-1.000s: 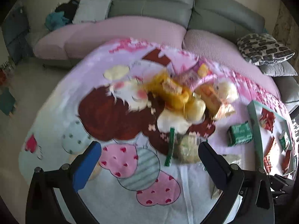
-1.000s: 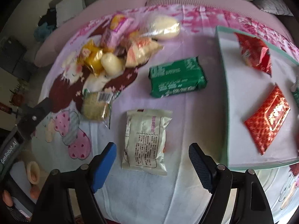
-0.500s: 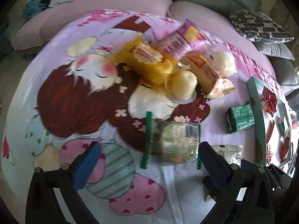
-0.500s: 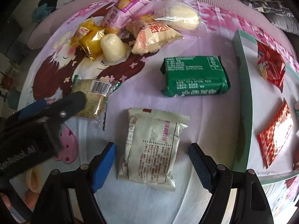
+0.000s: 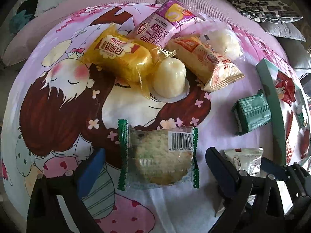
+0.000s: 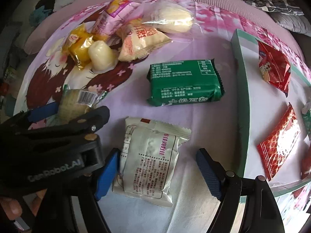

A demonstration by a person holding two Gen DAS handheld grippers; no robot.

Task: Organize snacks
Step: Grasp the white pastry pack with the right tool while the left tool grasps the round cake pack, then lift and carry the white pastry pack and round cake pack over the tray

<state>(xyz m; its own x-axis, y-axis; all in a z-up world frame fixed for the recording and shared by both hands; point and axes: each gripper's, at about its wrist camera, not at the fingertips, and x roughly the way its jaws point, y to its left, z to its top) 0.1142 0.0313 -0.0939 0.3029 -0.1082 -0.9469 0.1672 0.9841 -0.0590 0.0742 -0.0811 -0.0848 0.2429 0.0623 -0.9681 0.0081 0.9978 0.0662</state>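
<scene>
A clear cookie pack with green edges [image 5: 158, 155] lies flat on the cartoon-print cloth [image 5: 58, 101]. My left gripper [image 5: 155, 167] points down over it. Its jaws are closing, one on each side of the pack, and neither pad touches it. A white snack packet [image 6: 149, 159] lies between the fingers of my right gripper [image 6: 158, 174], which is open with a gap on the right side. The right wrist view shows the left gripper [image 6: 72, 108] low at the left, around the cookie pack [image 6: 77, 103]. The white packet [image 5: 245, 159] also shows at the left view's lower right.
A teal-rimmed tray [image 6: 240, 97] at the right holds red packets [image 6: 274, 68]. A green pack [image 6: 184, 81] lies beside it. Behind are a yellow bread pack [image 5: 120, 58], a pink roll pack [image 5: 165, 25], a jelly cup [image 5: 169, 79] and other snacks. A sofa with cushions [image 5: 268, 9] stands beyond.
My left gripper came down and forward until the cookie pack lay between its fingers, and it entered the right wrist view. The right gripper sank a little over the white packet.
</scene>
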